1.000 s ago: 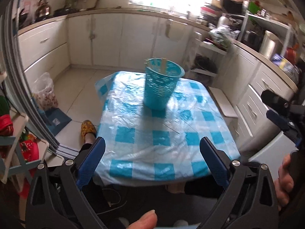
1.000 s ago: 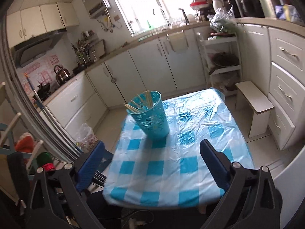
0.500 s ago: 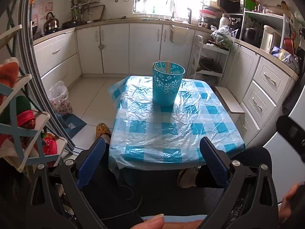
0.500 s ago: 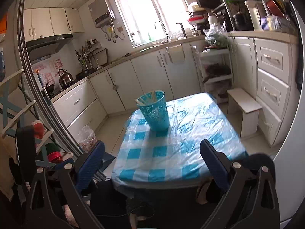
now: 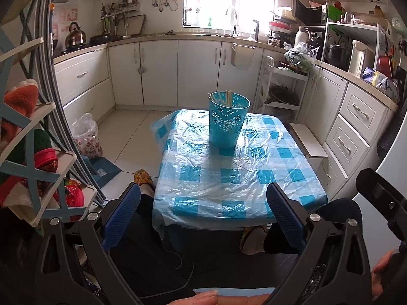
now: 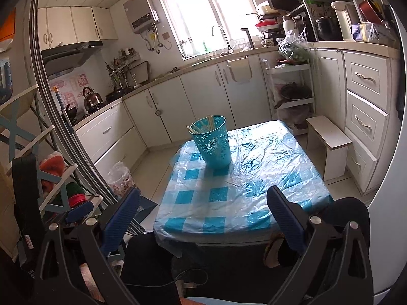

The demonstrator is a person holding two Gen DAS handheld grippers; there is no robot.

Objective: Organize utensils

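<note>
A teal perforated holder (image 5: pixel 228 122) (image 6: pixel 213 142) stands upright at the far end of the small table (image 5: pixel 236 193) (image 6: pixel 254 203), which wears a blue-and-white checked plastic cloth. Several pale chopsticks (image 5: pixel 223 97) (image 6: pixel 203 124) stick out of its top. My left gripper (image 5: pixel 203 218) is open and empty, held back over the person's lap, short of the table's near edge. My right gripper (image 6: pixel 203 218) is likewise open and empty, also behind the near edge. Part of the right gripper (image 5: pixel 379 198) shows at the right of the left wrist view.
White cabinets (image 5: pixel 157 71) and counters ring the room. A white step stool (image 6: pixel 328 142) stands right of the table, a plastic bag (image 5: pixel 86 134) on the floor to the left, a shelf rack (image 5: pixel 30 157) at near left. The person's legs (image 5: pixel 152 249) and slippered feet (image 5: pixel 143 178) are under the table's near edge.
Both grippers have pulled back and up from the table, so the table and holder look smaller and farther. Both stayed open and empty. The holder has not moved.
</note>
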